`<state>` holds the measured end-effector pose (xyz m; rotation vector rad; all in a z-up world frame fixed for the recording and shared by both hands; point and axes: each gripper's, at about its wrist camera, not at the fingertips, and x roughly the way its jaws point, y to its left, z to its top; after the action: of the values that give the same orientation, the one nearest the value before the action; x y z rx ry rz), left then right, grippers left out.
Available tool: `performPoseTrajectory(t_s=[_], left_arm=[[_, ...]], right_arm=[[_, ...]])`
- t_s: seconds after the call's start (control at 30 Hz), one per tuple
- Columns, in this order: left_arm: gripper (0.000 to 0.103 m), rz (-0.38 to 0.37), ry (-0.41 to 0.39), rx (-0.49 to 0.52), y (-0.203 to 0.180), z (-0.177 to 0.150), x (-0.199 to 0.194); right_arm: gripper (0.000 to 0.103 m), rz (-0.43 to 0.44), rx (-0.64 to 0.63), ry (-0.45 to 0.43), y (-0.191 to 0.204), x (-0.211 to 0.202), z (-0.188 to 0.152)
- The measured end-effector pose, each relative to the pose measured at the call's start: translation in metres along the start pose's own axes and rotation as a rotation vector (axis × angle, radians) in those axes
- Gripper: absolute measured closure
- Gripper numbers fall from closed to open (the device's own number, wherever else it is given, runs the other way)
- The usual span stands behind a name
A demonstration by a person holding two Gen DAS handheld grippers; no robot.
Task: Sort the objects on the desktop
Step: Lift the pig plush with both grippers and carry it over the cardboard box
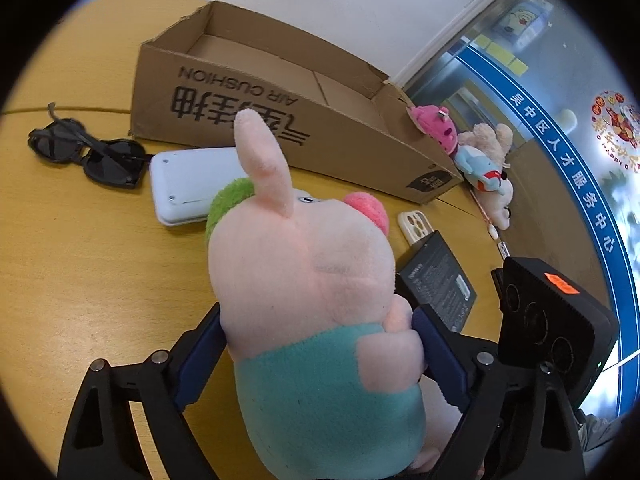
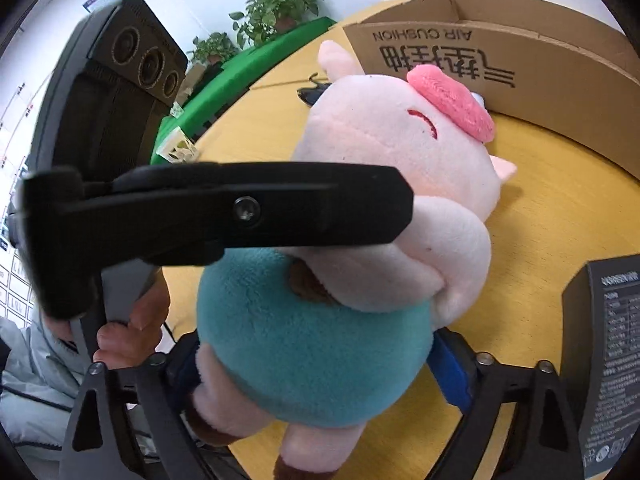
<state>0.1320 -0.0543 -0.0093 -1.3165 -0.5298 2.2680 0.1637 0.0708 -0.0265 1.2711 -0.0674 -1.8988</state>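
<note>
On the yellow table (image 1: 80, 272), a pink pig plush (image 1: 320, 300) in a teal shirt sits between both tongs. Left tongs (image 1: 320, 344) clamped on its body; right tongs (image 2: 316, 364) clamped on its teal belly. Open cardboard box (image 1: 280, 92) behind; sunglasses (image 1: 88, 152), white device (image 1: 184, 184), black box (image 1: 440, 280) nearby.

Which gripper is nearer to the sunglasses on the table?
Left. The left gripper faces the sunglasses, which lie ahead to its left. From the right gripper, the sunglasses lie behind the plush pig.
</note>
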Motion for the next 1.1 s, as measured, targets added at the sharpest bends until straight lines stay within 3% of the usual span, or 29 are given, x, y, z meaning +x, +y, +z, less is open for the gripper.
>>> performPoseTrajectory(t_s=[0.2, 0.4, 0.7, 1.1], left_arm=[[0.015, 0.017, -0.042, 0.083, -0.035, 0.020, -0.007], [0.015, 0.012, -0.121, 0.181, -0.073, 0.065, -0.020], [0.015, 0.005, -0.277, 0.321, -0.106, 0.139, -0.055], [0.015, 0.001, -0.422, 0.406, -0.104, 0.227, -0.102]], right_arm=[[0.019, -0.014, -0.018, -0.076, -0.001, -0.037, -0.008], [0.019, -0.076, -0.074, -0.174, 0.003, -0.089, 0.010], [0.019, -0.185, -0.188, -0.291, 0.015, -0.157, 0.066], [0.019, -0.262, -0.310, -0.369, 0.032, -0.217, 0.146]])
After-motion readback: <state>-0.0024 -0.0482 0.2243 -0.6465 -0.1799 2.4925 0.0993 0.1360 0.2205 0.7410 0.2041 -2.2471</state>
